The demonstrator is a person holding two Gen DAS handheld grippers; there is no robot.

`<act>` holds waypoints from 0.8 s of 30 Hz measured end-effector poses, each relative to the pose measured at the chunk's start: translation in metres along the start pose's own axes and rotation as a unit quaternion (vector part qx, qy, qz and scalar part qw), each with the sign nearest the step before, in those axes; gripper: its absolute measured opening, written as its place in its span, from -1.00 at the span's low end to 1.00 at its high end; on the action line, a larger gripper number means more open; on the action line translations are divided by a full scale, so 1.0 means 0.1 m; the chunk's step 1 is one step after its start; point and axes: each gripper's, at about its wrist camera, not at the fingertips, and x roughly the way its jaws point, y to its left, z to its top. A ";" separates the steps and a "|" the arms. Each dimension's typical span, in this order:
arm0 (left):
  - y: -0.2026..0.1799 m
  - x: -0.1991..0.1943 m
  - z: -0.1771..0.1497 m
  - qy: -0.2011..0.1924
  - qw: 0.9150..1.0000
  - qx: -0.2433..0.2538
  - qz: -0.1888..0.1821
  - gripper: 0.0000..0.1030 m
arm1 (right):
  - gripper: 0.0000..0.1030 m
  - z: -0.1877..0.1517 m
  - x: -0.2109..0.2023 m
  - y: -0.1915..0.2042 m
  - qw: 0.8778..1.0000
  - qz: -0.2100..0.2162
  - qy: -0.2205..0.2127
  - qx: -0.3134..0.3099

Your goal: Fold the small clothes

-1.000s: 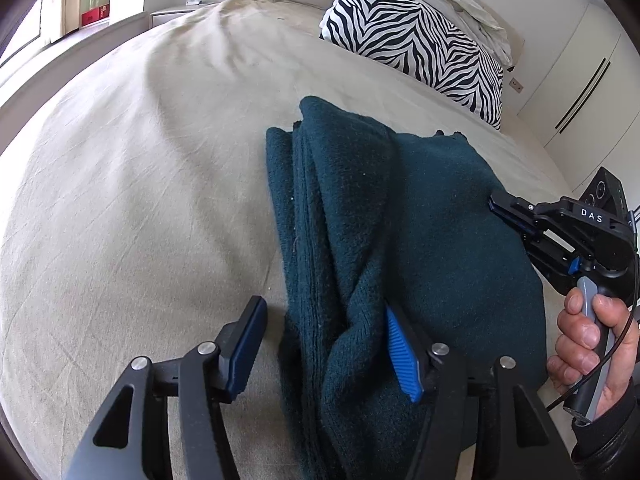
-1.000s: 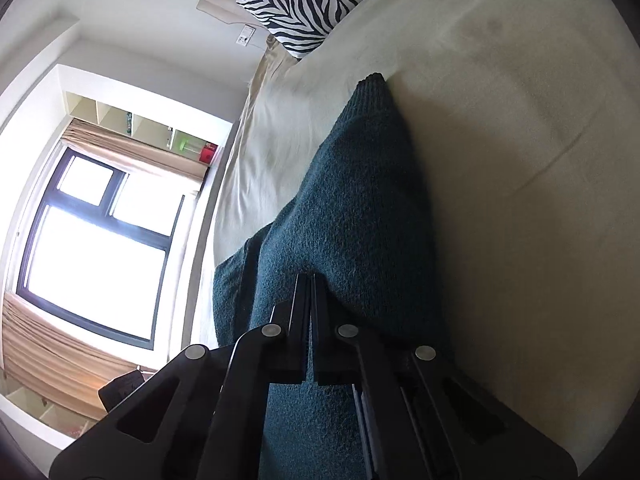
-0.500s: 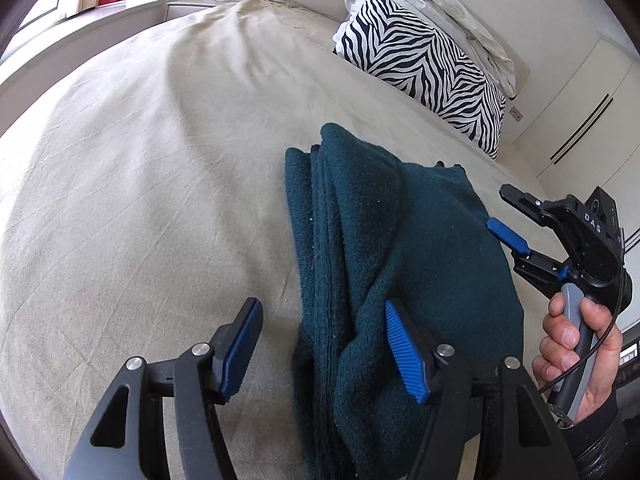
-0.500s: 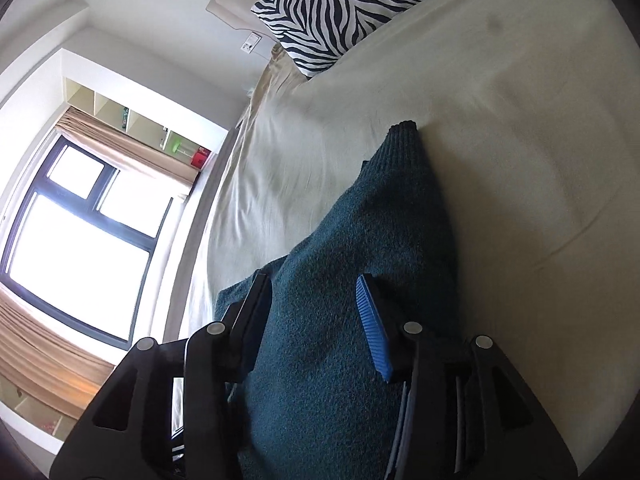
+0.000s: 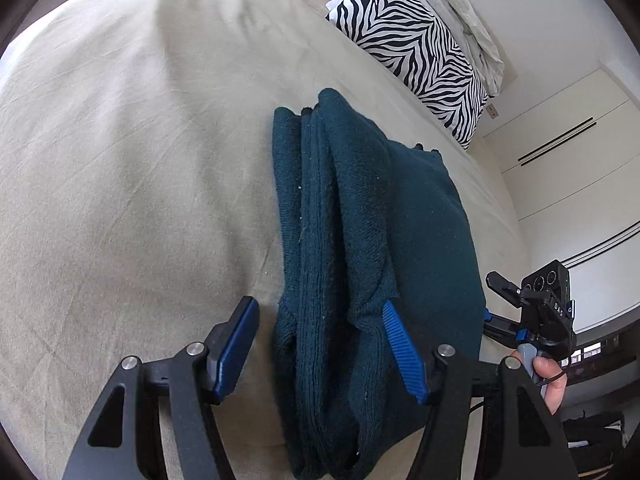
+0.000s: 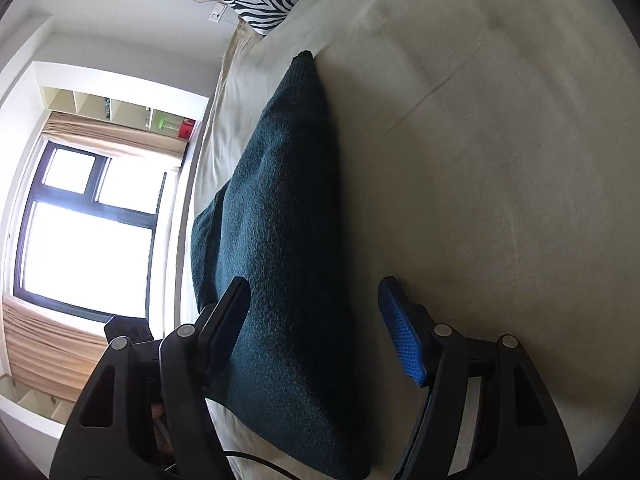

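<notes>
Tongs (image 5: pixel 320 344) astride lengthwise-folded sweater (image 5: pixel 360 220)

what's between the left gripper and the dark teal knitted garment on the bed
Nothing visible. The left gripper is open, and the folded dark teal knitted garment lies on the beige bedsheet directly between its fingers.

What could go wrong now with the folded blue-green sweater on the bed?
The dark teal sweater is a thick stack whose layers bulge unevenly at the near end, so it might slump open. The left gripper and right gripper, whose jaws have just been opening, both stand open around it; pulling away, a pad could snag the knit.
</notes>
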 end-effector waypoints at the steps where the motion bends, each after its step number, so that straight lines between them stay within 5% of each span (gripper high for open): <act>1: 0.03 0.01 0.02 0.004 1.000 -0.010 -0.014 0.30 | 0.27 0.01 0.06 0.01 1.000 0.014 0.010 0.004; 10: 0.26 0.12 0.21 0.024 0.988 -0.089 -0.122 0.35 | 0.27 -0.02 0.15 -0.02 0.998 0.041 0.027 0.025; 18: 0.02 0.19 0.15 0.027 0.997 -0.031 -0.070 0.35 | 0.27 -0.04 0.22 0.12 0.999 0.017 0.029 -0.008; 21: 0.03 0.26 0.14 0.039 0.996 -0.032 -0.069 -0.27 | 0.14 -0.05 0.26 0.15 1.000 0.003 0.025 -0.016; 24: 0.07 0.27 0.15 0.039 0.995 -0.041 -0.076 -0.34 | -0.01 -0.07 0.24 0.15 0.999 -0.014 0.022 -0.026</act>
